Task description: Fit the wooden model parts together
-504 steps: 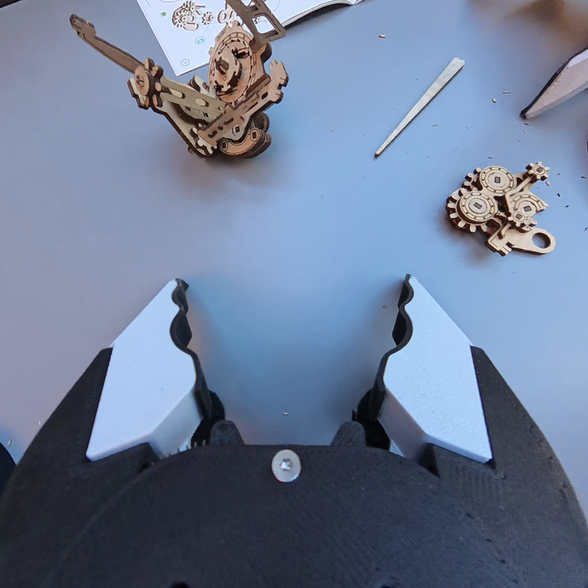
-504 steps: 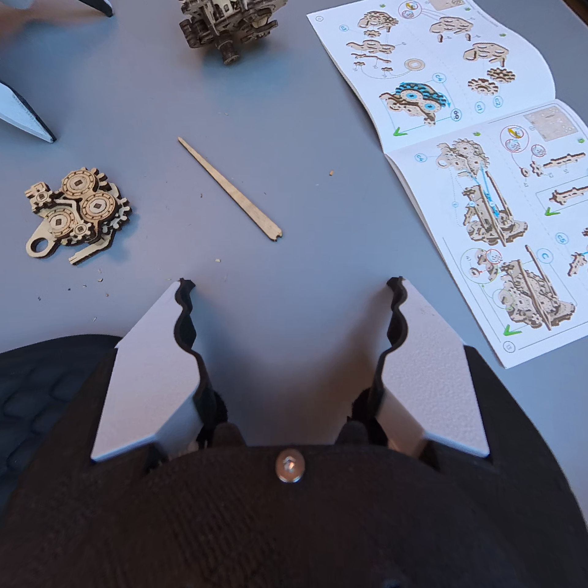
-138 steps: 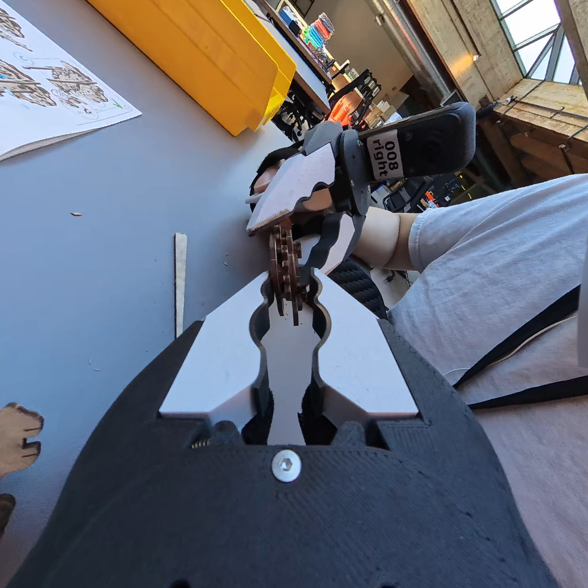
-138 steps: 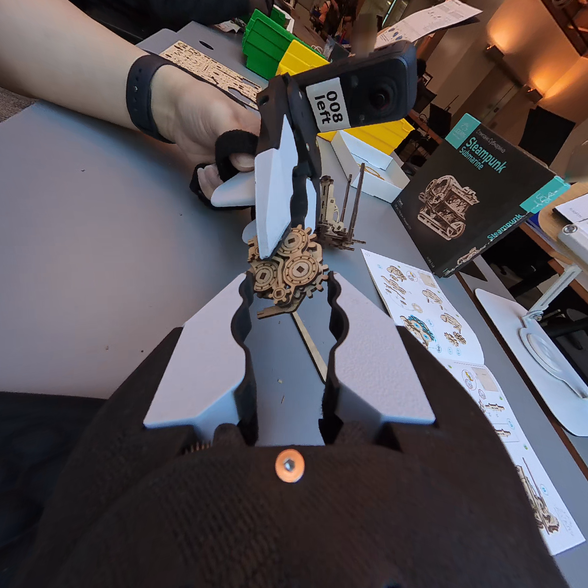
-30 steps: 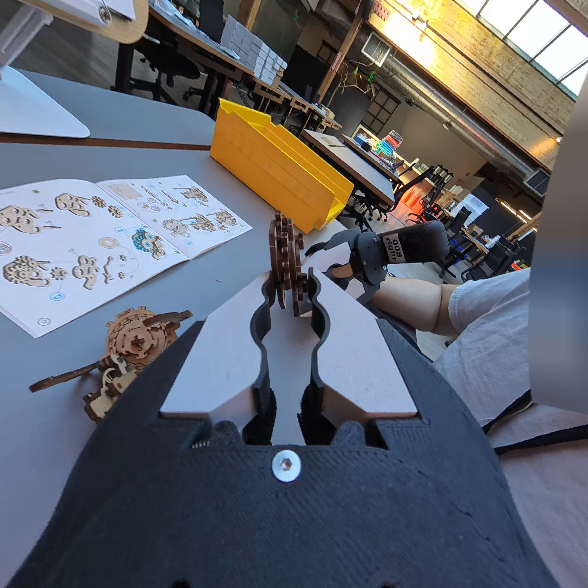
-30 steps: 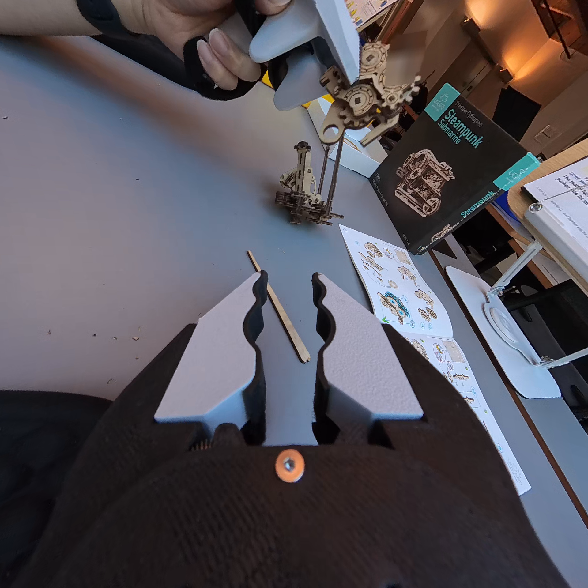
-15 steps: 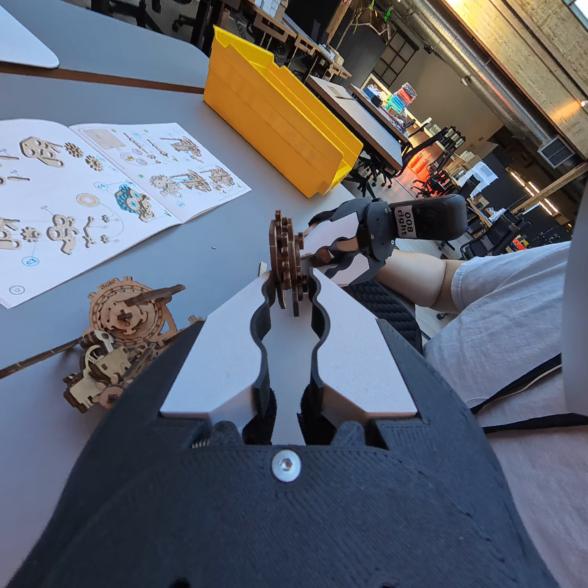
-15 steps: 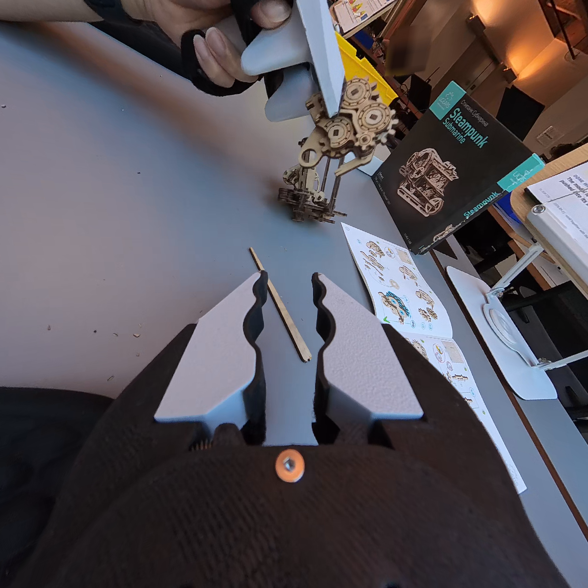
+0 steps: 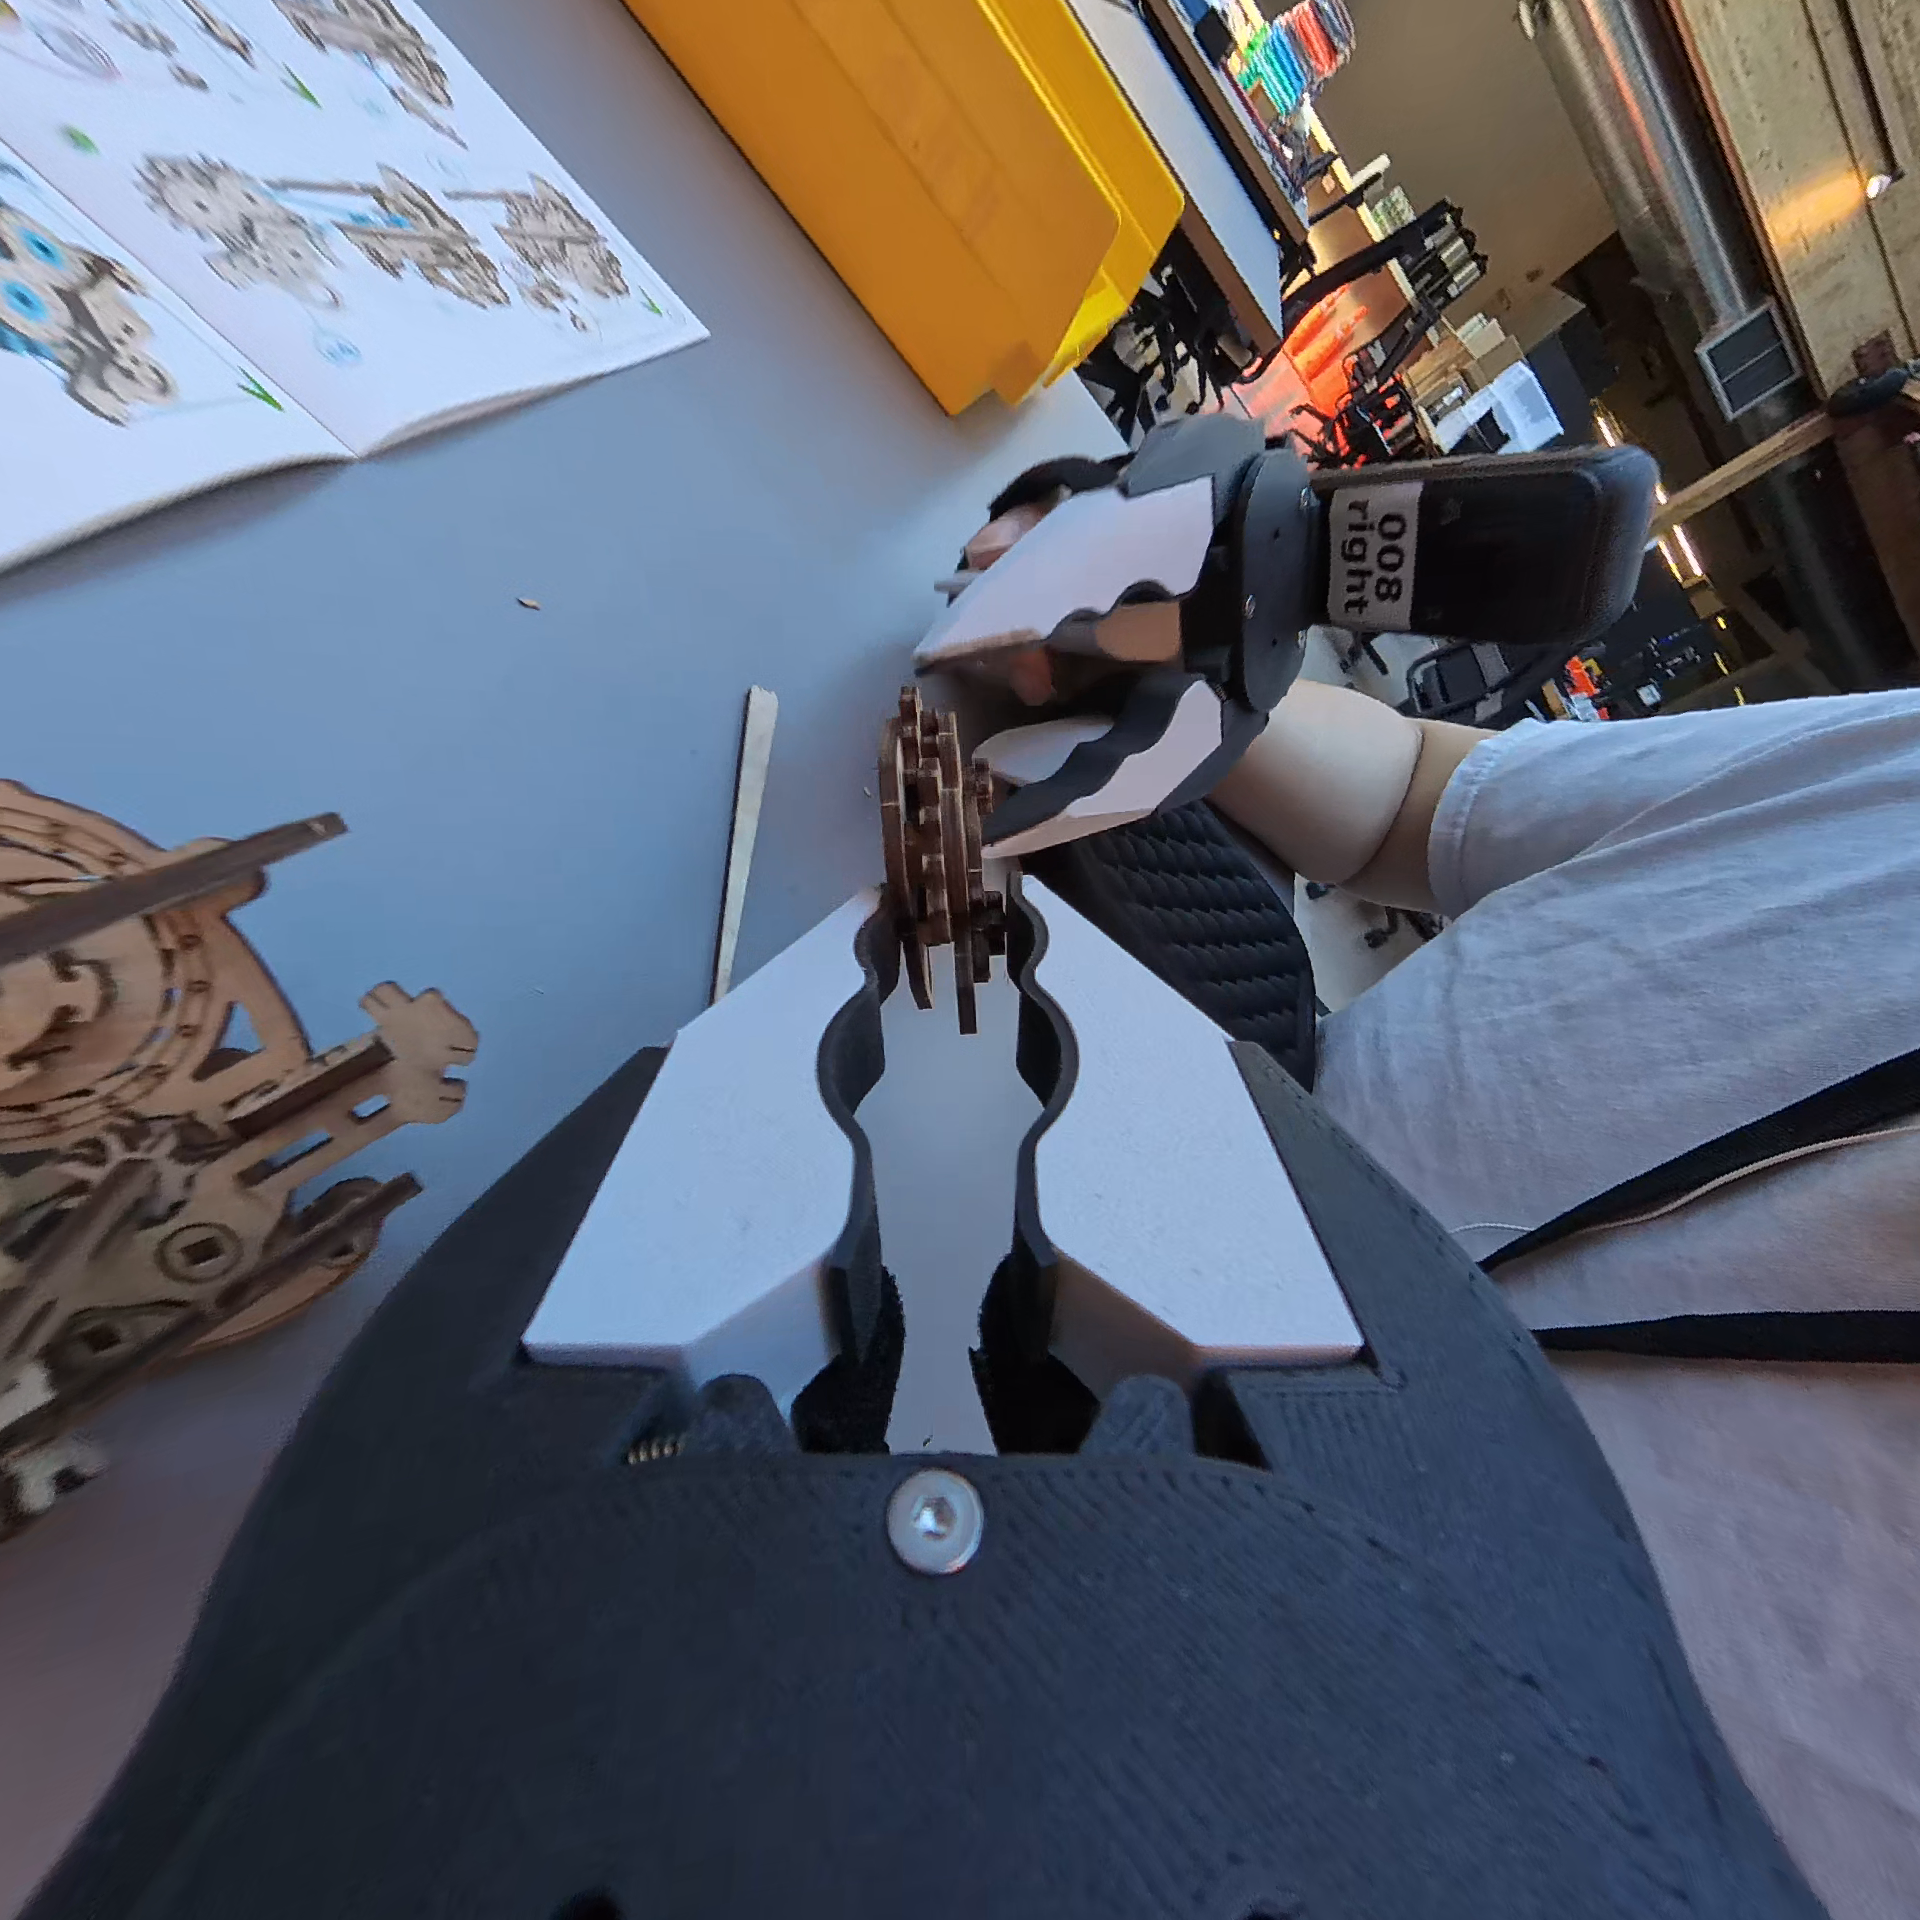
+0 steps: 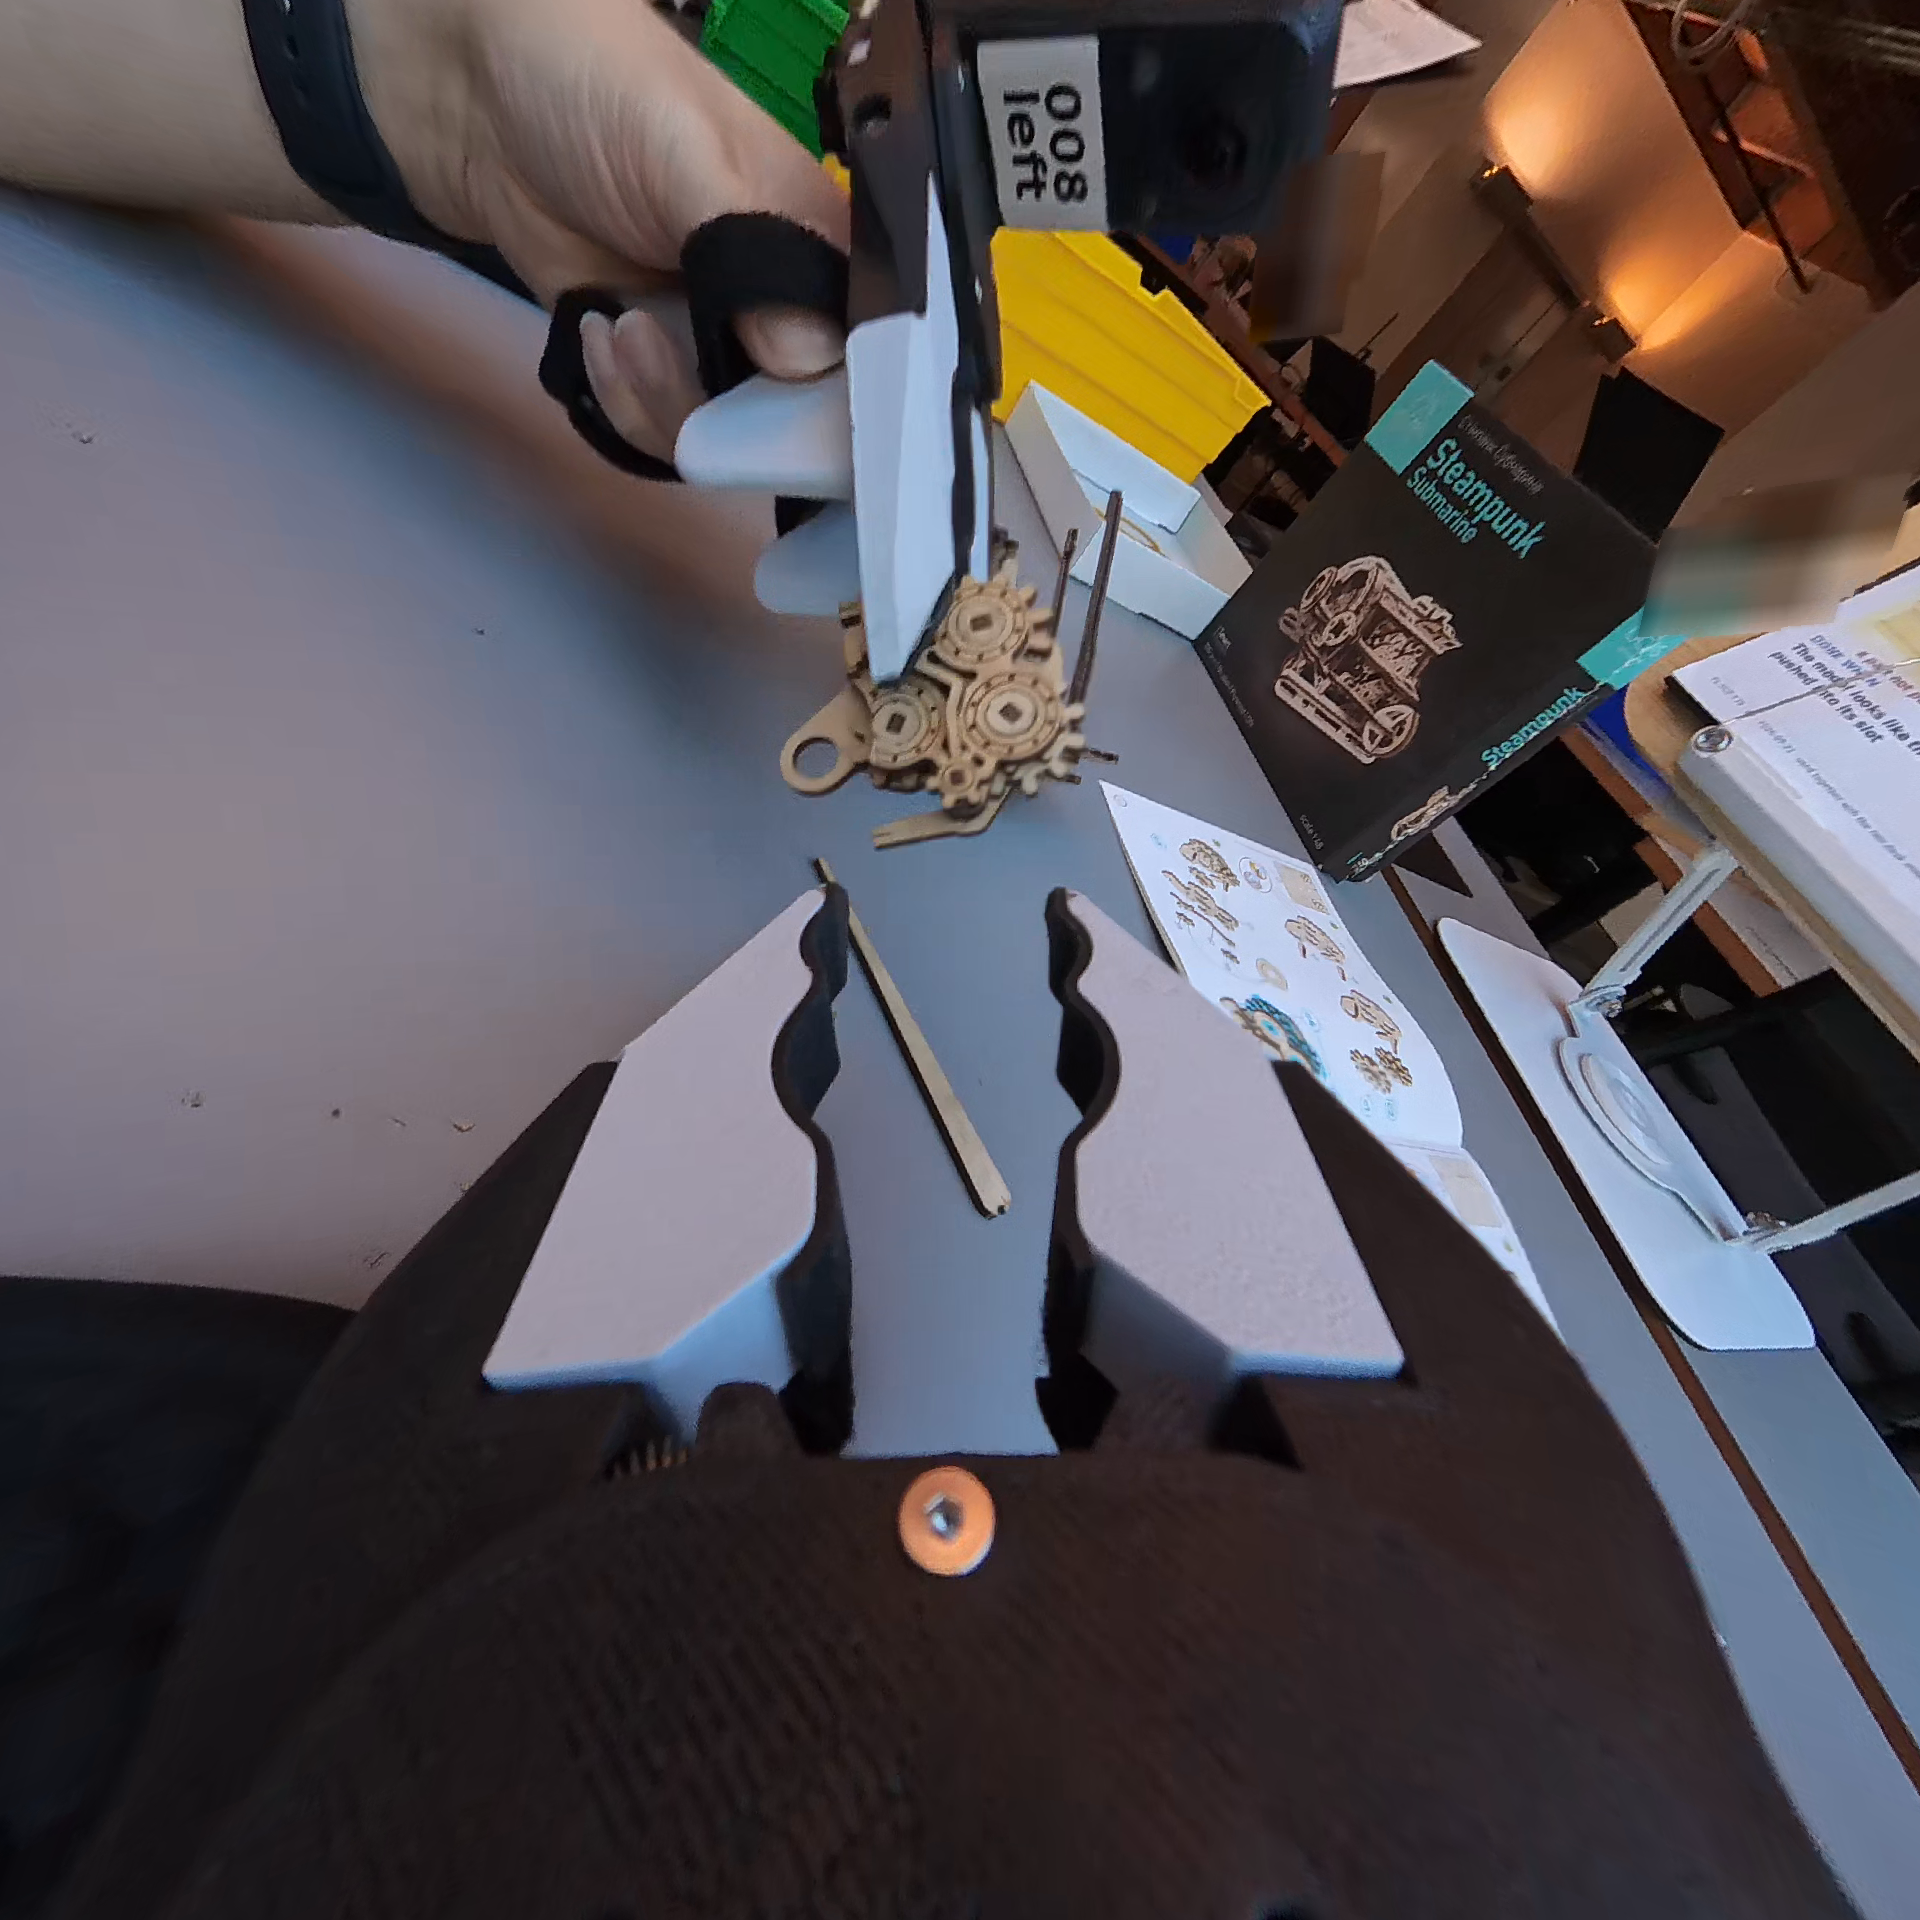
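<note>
My left gripper [image 9: 940, 920] is shut on a wooden gear cluster [image 9: 935, 821], which I see edge-on, standing up between the fingertips. In the right wrist view the same gear cluster [image 10: 966, 707] hangs from the left gripper [image 10: 914, 634] just above the grey table. The rods of the larger wooden model [image 10: 1091, 592] rise behind it. My right gripper [image 10: 945, 914] is open and empty, a short way in front of the cluster. In the left wrist view the right gripper [image 9: 997, 748] has one fingertip close beside the cluster. The larger model [image 9: 156, 1091] lies at the left.
A thin wooden stick [image 10: 914, 1039] lies on the table between my right fingers and also shows in the left wrist view [image 9: 743, 831]. An open instruction booklet [image 10: 1299, 966], a dark kit box [image 10: 1434, 644], a white tray [image 10: 1132, 520], yellow bins [image 9: 935, 187] and a white stand base [image 10: 1621, 1143] surround the work area. Left and right tips are no more than a few centimetres apart.
The left gripper has swung the gear cluster down, close in front of the right gripper. The right gripper's jaws have opened a little wider.
</note>
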A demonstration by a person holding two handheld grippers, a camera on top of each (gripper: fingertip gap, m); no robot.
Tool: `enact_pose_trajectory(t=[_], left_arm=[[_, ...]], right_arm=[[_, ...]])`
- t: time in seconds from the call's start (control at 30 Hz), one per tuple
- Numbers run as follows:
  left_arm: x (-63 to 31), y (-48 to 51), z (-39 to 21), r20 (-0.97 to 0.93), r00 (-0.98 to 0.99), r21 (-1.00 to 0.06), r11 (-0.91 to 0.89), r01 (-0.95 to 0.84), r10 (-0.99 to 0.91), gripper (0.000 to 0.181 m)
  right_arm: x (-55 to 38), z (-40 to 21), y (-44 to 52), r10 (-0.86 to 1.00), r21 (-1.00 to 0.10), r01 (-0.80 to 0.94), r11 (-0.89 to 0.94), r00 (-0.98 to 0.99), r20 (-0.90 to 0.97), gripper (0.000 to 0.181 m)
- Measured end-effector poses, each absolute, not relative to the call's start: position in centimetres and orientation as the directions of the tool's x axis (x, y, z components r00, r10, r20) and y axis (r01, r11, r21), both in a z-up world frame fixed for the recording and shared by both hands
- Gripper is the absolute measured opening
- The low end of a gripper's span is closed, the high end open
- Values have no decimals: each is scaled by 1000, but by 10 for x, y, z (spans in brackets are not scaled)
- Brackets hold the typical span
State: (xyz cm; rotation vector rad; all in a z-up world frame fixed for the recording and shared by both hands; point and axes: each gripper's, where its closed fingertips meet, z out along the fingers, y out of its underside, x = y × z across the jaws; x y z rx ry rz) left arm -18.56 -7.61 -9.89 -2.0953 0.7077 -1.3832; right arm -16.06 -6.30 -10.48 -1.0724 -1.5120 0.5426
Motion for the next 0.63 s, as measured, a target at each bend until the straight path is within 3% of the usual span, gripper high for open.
enact_pose_trajectory(t=[0.37,0.63], left_arm=[[-161,-92,-117,748,261,-580,-793,-188,-610,18],[-159,-90,-117,766,251,-567,-806,-170,-592,18]], right_arm=[[-166,-110,-75,840,-794,328,512,3,543,53],[-168,-115,-79,861,-805,340,486,-28,508,52]])
